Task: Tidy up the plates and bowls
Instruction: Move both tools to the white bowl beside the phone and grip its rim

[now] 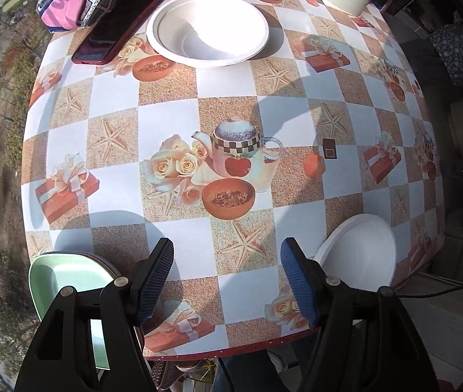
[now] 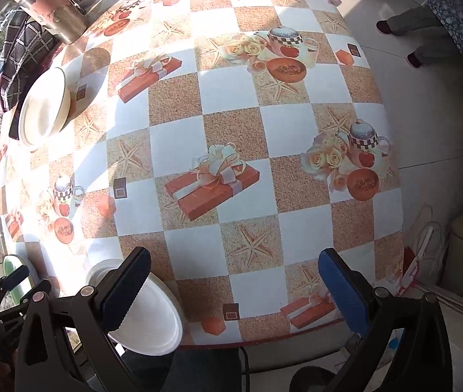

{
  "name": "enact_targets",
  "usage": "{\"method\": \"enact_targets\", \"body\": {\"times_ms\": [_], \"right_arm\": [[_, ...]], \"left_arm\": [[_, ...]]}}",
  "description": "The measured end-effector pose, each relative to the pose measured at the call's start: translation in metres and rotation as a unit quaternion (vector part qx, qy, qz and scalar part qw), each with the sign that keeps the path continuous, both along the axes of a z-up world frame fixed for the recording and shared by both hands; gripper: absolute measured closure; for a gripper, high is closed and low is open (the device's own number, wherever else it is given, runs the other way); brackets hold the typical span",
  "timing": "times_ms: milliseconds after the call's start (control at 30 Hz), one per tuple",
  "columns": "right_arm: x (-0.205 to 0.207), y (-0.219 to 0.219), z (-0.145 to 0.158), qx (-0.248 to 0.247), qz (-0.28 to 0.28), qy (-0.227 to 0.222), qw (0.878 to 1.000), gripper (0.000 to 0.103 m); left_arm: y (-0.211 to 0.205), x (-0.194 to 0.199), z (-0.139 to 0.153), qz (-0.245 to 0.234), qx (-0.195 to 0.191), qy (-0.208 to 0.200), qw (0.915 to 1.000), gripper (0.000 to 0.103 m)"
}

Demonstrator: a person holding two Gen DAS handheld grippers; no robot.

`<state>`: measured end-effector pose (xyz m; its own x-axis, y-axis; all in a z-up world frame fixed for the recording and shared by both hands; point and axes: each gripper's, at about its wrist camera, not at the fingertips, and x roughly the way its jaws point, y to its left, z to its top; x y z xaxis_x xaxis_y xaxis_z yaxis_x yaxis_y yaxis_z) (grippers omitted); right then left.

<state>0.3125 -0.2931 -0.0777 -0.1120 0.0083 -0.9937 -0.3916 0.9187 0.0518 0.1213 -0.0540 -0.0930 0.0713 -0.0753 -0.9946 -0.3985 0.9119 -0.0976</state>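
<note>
Both grippers point down over a check-cloth bench, jaws open w/ nothing between them. Left gripper: green plate just outside one jaw, white plate outside the other, white bowl well ahead. Right gripper is spread widest, white plate beside its left jaw, probably just set at the near edge for stacking.
</note>
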Motion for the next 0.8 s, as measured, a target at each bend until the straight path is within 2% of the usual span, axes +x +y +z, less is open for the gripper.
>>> {"method": "enact_targets", "body": {"times_ms": [200, 433, 533, 633, 800], "right_arm": [[0.035, 0.052, -0.008, 0.006, 0.085, -0.013, 0.996, 0.000], [0.053, 0.143, -0.024, 0.044, 0.139, -0.004, 0.989, 0.000], [0.058, 0.180, -0.032, 0.057, 0.146, -0.001, 0.988, 0.000], [0.062, 0.208, -0.039, 0.077, 0.138, -0.002, 0.987, 0.000], [0.068, 0.236, -0.058, 0.085, 0.121, 0.000, 0.989, 0.000]], "left_arm": [[0.055, 0.031, 0.004, 0.077, 0.020, -0.013, 0.9968, 0.031], [0.104, 0.076, 0.000, 0.155, 0.052, -0.025, 0.9862, 0.030], [0.114, 0.098, -0.008, 0.154, 0.060, -0.020, 0.9860, 0.029], [0.119, 0.117, -0.018, 0.139, 0.084, -0.009, 0.9867, 0.029], [0.128, 0.141, -0.039, 0.108, 0.107, 0.014, 0.9883, 0.029]]}}
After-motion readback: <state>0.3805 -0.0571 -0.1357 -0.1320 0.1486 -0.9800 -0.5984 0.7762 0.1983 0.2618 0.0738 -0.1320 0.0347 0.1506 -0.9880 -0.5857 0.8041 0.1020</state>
